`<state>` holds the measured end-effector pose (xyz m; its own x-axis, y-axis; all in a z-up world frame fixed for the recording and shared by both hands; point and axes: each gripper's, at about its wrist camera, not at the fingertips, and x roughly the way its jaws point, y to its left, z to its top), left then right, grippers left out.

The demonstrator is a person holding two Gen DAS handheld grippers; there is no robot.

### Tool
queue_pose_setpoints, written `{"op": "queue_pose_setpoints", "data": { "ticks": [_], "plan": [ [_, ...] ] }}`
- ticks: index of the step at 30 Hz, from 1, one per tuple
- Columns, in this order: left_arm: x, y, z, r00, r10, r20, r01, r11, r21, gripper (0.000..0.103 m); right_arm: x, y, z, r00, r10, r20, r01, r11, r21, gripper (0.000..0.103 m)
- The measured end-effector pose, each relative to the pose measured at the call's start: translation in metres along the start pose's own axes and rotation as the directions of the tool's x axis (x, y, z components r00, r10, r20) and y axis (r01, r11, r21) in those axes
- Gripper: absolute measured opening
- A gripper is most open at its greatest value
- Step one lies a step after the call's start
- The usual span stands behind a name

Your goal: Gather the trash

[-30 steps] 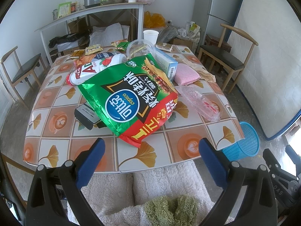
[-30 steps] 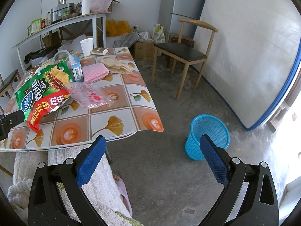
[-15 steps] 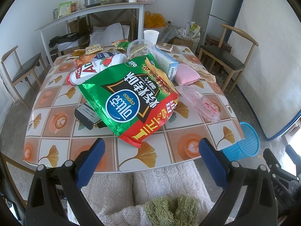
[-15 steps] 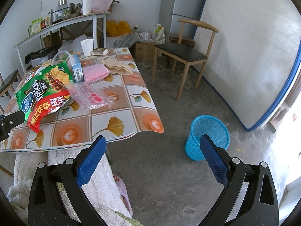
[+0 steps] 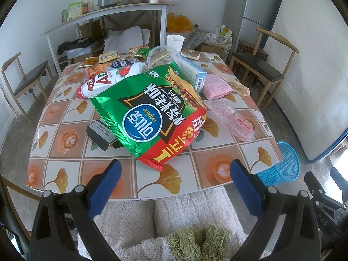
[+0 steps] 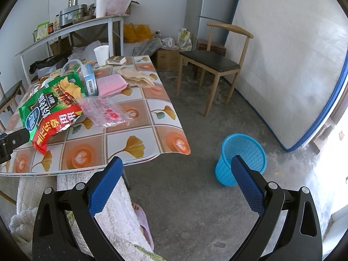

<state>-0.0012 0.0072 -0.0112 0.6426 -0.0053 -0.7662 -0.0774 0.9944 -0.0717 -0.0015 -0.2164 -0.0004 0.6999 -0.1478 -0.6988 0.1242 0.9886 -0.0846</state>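
A large green and red chip bag (image 5: pixel 152 111) lies on the tiled table (image 5: pixel 71 139), also in the right wrist view (image 6: pixel 52 108). A clear pink-printed plastic bag (image 5: pixel 230 117) lies to its right, also seen from the right wrist (image 6: pixel 104 111). A white bottle (image 5: pixel 111 78), a blue-white box (image 5: pixel 193 74), a pink cloth (image 5: pixel 215 87) and a paper cup (image 5: pixel 175 41) lie behind. A blue mesh bin (image 6: pixel 241 158) stands on the floor, right of the table (image 5: pixel 280 165). My left gripper (image 5: pixel 174 184) is open and empty before the table's near edge. My right gripper (image 6: pixel 176 182) is open and empty over the floor.
A wooden chair (image 6: pixel 213 63) stands right of the table, another at the left (image 5: pixel 24 80). A shelf table (image 5: pixel 104 15) with clutter stands behind. A white mattress (image 6: pixel 293 65) leans on the right wall. A fluffy white cover (image 5: pixel 174 221) is below me.
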Motion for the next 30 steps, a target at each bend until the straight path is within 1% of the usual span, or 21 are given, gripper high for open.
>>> {"op": "queue_pose_setpoints", "data": {
  "ticks": [2,6,10,14,16,20,23,25,28,30],
  "plan": [
    [0.001,0.003,-0.003,1.000,-0.002,-0.003,0.002,1.000,-0.001,0.097,-0.004,0.001,0.002,1.000,0.009,0.000,-0.009,1.000,0.002,0.095],
    [0.004,0.012,-0.006,1.000,0.004,-0.011,-0.005,1.000,-0.020,0.097,0.003,0.002,0.002,1.000,0.030,-0.005,-0.030,1.000,-0.002,0.095],
    [0.009,0.020,-0.005,1.000,0.009,-0.018,-0.010,0.999,-0.054,0.097,0.013,0.012,0.014,0.996,0.086,-0.021,-0.086,0.996,-0.029,0.095],
    [0.009,0.023,0.003,1.000,0.011,0.008,-0.010,0.996,-0.085,0.097,0.018,0.022,0.033,0.992,0.129,-0.005,-0.129,0.990,-0.050,0.095],
    [0.009,0.027,0.006,0.999,-0.009,0.038,0.012,0.995,-0.101,0.097,0.020,0.026,0.043,0.987,0.158,0.014,-0.157,0.987,-0.045,0.095],
    [0.007,0.030,0.013,0.991,-0.085,0.107,0.096,0.990,-0.104,0.097,0.023,0.029,0.053,0.983,0.178,0.047,-0.177,0.984,-0.030,0.095],
    [0.004,0.026,0.018,0.974,-0.147,0.172,0.160,0.985,-0.065,0.097,0.025,0.027,0.058,0.982,0.179,0.068,-0.177,0.984,-0.022,0.095],
    [0.003,0.019,0.021,0.958,-0.196,0.208,0.206,0.978,-0.027,0.097,0.027,0.022,0.059,0.981,0.180,0.070,-0.180,0.984,-0.006,0.095],
    [0.004,0.009,0.025,0.928,-0.286,0.239,0.291,0.957,0.011,0.097,0.031,0.011,0.059,0.983,0.173,0.062,-0.175,0.984,0.032,0.095],
    [0.006,0.002,0.026,0.911,-0.329,0.247,0.335,0.942,0.021,0.097,0.033,0.004,0.058,0.984,0.167,0.060,-0.170,0.984,0.051,0.095]
  ]
}}
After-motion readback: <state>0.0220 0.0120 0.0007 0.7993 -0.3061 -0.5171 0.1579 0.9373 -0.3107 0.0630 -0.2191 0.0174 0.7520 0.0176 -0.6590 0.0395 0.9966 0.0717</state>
